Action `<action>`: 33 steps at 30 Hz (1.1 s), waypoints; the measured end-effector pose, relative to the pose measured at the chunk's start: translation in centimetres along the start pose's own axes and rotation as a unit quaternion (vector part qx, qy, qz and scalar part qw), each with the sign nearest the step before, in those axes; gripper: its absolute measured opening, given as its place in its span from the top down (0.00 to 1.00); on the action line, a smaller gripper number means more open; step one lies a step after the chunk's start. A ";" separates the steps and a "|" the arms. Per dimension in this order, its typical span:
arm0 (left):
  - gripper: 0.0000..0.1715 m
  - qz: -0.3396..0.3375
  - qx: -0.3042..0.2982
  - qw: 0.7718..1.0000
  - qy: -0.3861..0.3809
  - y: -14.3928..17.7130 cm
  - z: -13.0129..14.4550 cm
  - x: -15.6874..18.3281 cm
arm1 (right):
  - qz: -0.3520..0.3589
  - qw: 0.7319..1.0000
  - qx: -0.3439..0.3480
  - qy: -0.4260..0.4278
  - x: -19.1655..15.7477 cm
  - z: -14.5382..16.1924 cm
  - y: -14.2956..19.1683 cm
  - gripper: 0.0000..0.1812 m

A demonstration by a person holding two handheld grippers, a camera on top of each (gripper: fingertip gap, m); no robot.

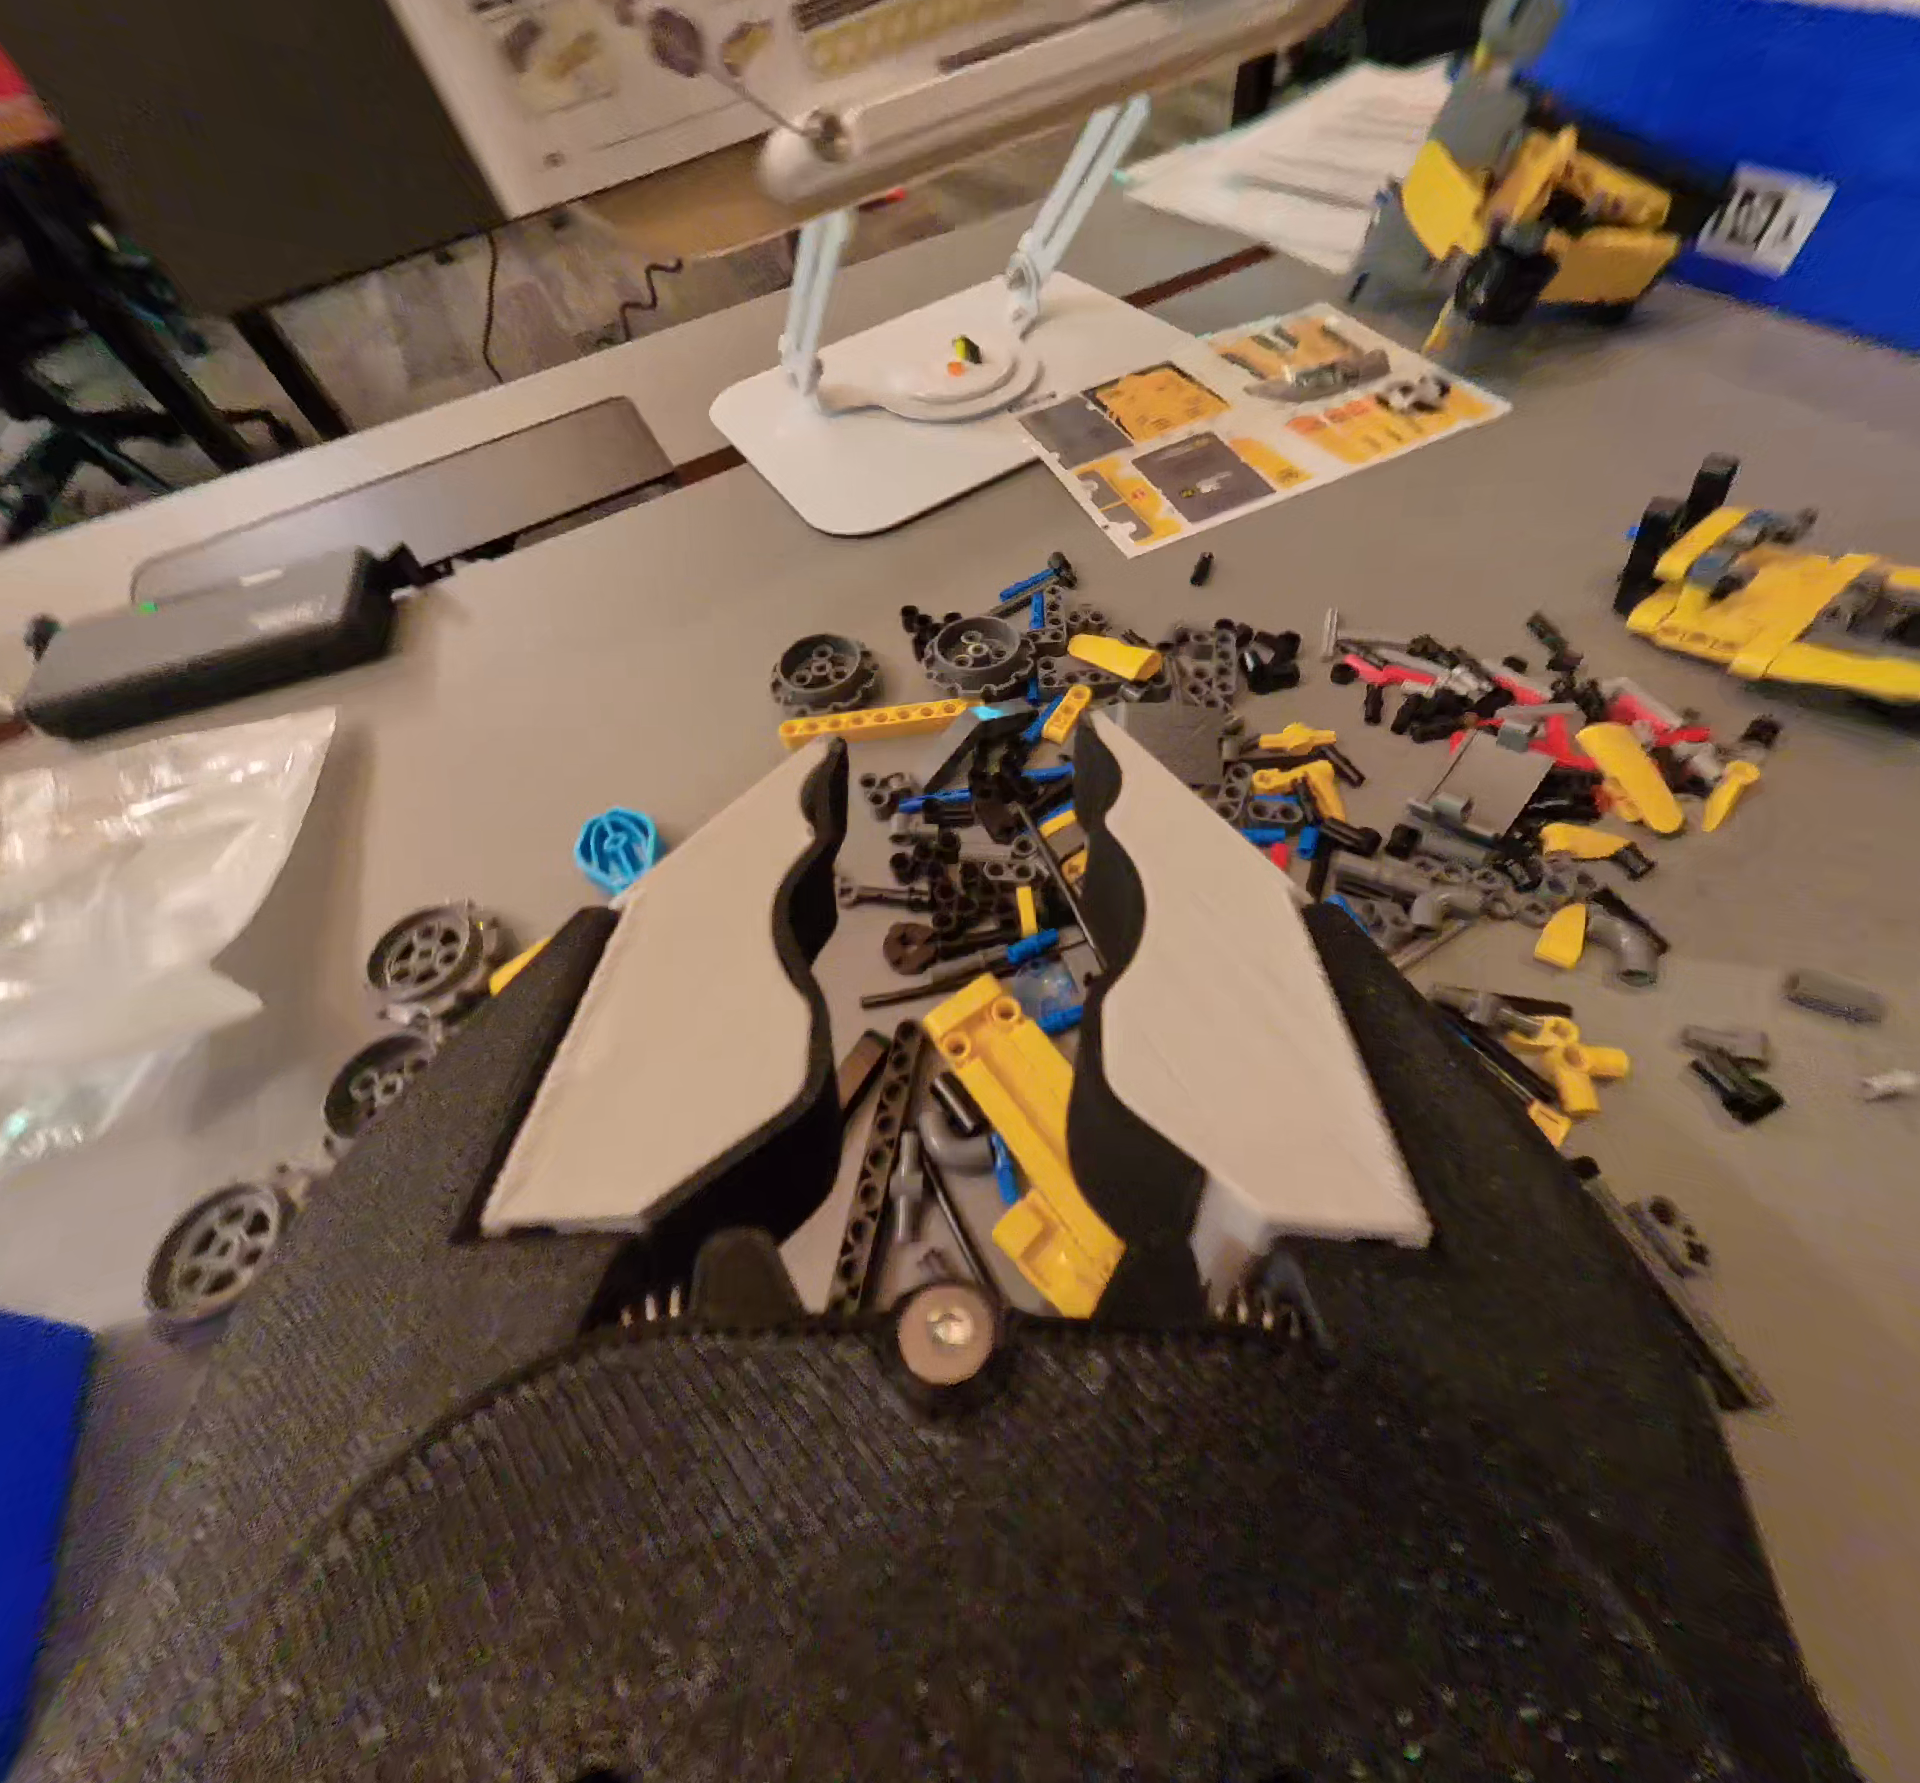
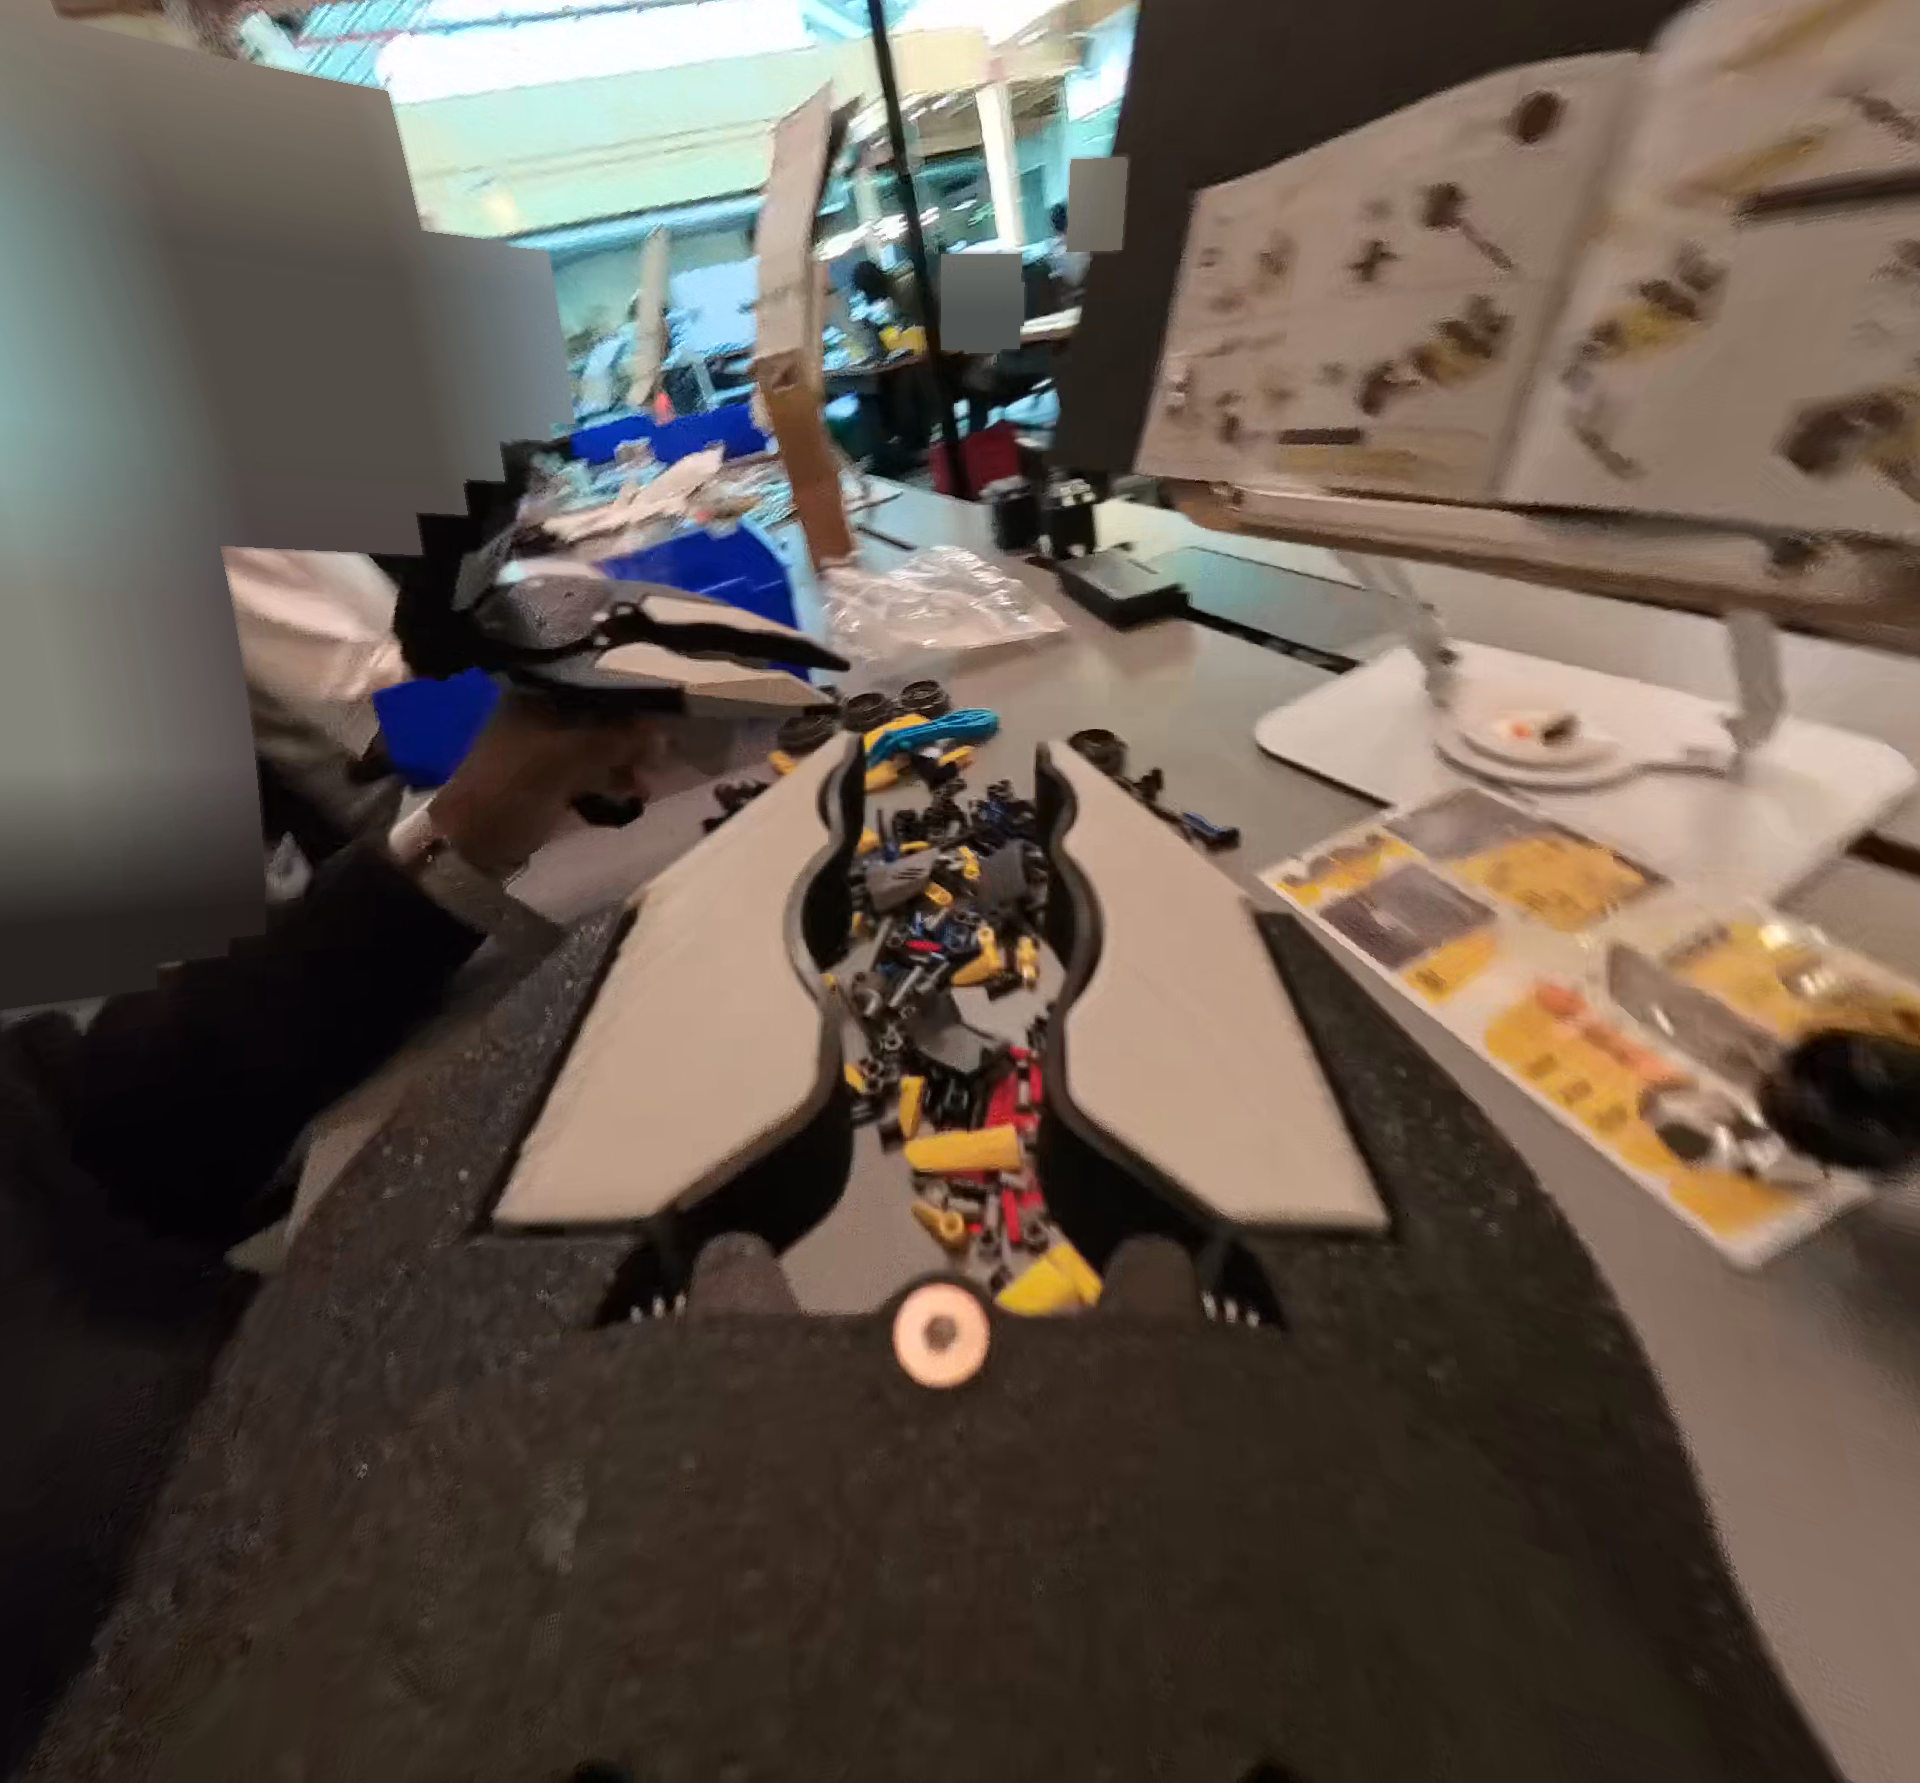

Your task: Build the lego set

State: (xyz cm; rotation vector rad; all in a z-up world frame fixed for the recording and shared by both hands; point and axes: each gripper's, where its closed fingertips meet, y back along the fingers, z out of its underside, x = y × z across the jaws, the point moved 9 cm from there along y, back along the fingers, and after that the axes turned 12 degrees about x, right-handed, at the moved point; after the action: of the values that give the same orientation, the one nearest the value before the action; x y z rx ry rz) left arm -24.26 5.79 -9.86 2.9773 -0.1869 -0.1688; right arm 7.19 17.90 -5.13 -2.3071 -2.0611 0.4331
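- The left tongs (image 1: 961, 746) hang parted and empty over the pile of loose building pieces (image 1: 1195, 819) at the centre of the left wrist view; nothing sits between the fingers.
- The right tongs (image 2: 948, 746) are likewise spread wide with nothing gripped, above the same pile, which fills the gap between the fingers in the middle of the right wrist view.
- Judged risk: the pieces are small, tangled and overlapping, so closing on one could drag its neighbours along or flick pins across the desk (image 1: 582, 694).
- Judged risk: the grey wheel hubs (image 1: 426, 964) at lower left of the left wrist view are round and lie near the desk's near edge; a nudge could roll them off.
- Judged risk: both views are smeared with motion blur, so aim at so fine a piece may be poor.
- The left tongs also show at middle left of the right wrist view, close to the pile; the two pairs could knock together.
- The desk is plain grey and smooth. On it: a white stand (image 1: 894, 445) holding an open instruction book (image 2: 1507, 299), a sticker sheet (image 1: 1257, 424), a clear plastic bag (image 1: 114, 881), a black power brick (image 1: 208, 653), and a part-built yellow model (image 1: 1787, 611) at right.
- Beyond lies a busy workshop with blue bins, cardboard and bright ceiling light.
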 end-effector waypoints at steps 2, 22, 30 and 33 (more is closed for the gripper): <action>0.77 0.003 0.032 0.998 0.054 1.2 0.3 -1.1 | -0.025 0.999 -0.026 0.036 -0.2 0.0 -1.7 0.83; 0.98 0.112 -0.047 0.990 0.066 1.0 3.0 0.8 | 0.091 0.992 -0.027 0.079 2.9 1.1 3.6 0.80; 0.88 0.197 -0.082 0.974 0.082 -1.4 2.7 5.1 | 0.106 0.991 -0.024 0.075 3.2 1.3 4.5 0.79; 0.85 0.198 -0.148 0.969 0.028 -3.0 3.3 7.0 | 0.105 0.992 -0.023 0.069 3.3 1.3 4.6 0.79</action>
State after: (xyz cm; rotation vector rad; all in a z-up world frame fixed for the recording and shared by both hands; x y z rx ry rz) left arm -17.40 7.36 -14.28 2.5809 -0.6780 -0.0565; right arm 11.64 20.30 -7.88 -2.5128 -1.7943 0.2241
